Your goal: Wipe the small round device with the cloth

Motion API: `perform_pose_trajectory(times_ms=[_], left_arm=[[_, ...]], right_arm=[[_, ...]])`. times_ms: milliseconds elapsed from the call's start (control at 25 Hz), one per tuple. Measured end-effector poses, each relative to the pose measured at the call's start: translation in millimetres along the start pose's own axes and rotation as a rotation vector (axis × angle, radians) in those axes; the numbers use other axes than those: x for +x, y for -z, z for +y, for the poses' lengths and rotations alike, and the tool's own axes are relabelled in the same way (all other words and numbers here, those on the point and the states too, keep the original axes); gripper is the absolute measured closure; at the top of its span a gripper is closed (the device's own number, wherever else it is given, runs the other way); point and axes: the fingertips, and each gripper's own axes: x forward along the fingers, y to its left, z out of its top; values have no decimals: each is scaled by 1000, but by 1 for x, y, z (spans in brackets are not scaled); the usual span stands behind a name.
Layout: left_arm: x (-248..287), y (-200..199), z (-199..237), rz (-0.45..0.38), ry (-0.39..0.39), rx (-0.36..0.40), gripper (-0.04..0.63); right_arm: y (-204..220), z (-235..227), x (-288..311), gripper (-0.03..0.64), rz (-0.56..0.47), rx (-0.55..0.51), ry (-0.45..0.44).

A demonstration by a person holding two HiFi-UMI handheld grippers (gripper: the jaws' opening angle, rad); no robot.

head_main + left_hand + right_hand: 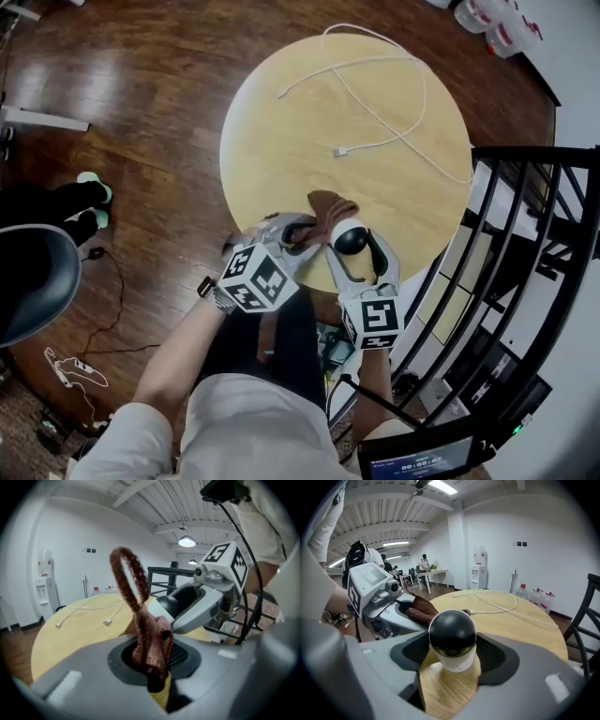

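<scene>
Right gripper view, nearest field: the right claw (453, 645) stands closed on the small round device (451, 631), its dark pads bearing on either side of the white base beneath the black dome. The device rests upright at the near edge of the worktop (520, 625). The hold appears meant to steady it so that rubbing cannot push it off the rim.

Just beside it, the left claw (152, 663) pinches the cloth (151, 641), a reddish-brown knit, by a bunched lower part. A loop rises free above the jaws and a fold leans toward the device. In the head view the cloth's free end lies on the worktop beside the dome, touching it or very nearly (contact cannot be settled from these views). Gripping the cloth low leaves slack fabric forward of the claw, which would serve as the wiping face.

By judgement, wiping is at its outset. The next move calls for drawing the fabric across the dome while the right claw holds the base fixed.

Farther out, a white cable (375, 117) sprawls over the middle and far side of the worktop, well apart from both claws. Beyond, a black railing (530, 216) borders the right side.
</scene>
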Motion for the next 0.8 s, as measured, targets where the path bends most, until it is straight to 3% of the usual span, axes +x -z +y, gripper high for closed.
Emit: perform_pose_trajectory(times_ms=[160, 360, 440, 600, 800], left_arm=[[6, 14, -1, 58, 20, -8, 523], [8, 22, -3, 111, -11, 13, 522], [0, 15, 2, 73, -49, -20, 522], [-27, -15, 29, -97, -149, -127, 522], [-61, -62, 50, -248, -198, -122, 522]], right_arm=[[-1, 1, 1, 305, 4, 0, -9], [-2, 1, -4, 305, 11, -3, 6], [-5, 1, -5, 305, 2, -5, 8], [-10, -3, -5, 305, -27, -31, 12], [-16, 4, -10, 300, -92, -36, -24]])
